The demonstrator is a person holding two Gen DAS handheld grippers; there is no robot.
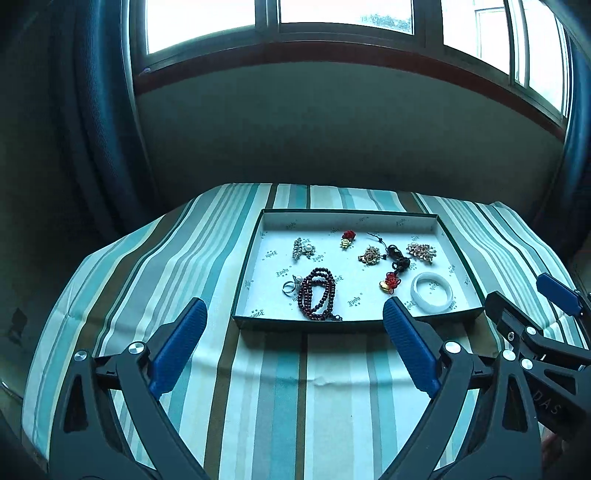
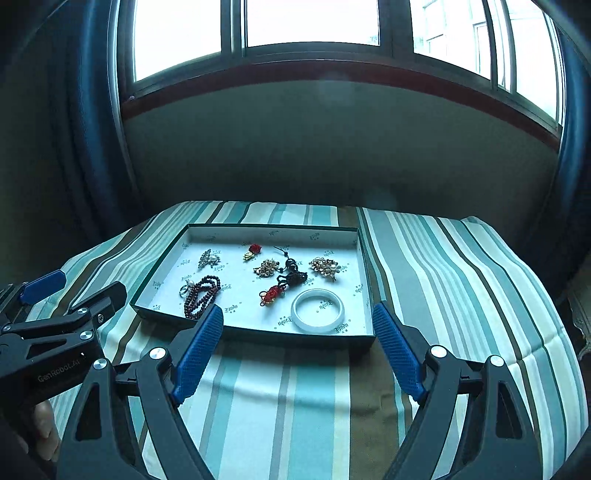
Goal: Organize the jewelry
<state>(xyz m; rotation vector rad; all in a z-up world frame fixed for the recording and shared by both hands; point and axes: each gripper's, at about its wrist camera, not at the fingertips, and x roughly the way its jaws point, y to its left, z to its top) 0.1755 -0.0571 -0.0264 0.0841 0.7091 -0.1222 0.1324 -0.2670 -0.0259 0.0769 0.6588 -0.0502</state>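
left gripper (image 1: 291,317) hanging with jaws spread wide, holding nothing | right gripper (image 2: 297,321) likewise gaping, empty | shallow green-edged cardboard tray (image 2: 255,334) lying straight ahead of both | white jade-like bangle (image 2: 317,310) sitting at tray's near edge, nearer the right gripper | dark red bead strand (image 1: 317,293) facing the left.

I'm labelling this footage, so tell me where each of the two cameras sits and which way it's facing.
Left wrist view: on the left gripper, looking forward over the striped tablecloth at the jewelry tray below a window; its own open blue fingers show, and the right gripper at the right edge.
Right wrist view: on the right gripper, facing the same way; its open fingers show, plus the left gripper and a bit of the person's hand at the left.
Both share the tray, white bangle and bead strand.
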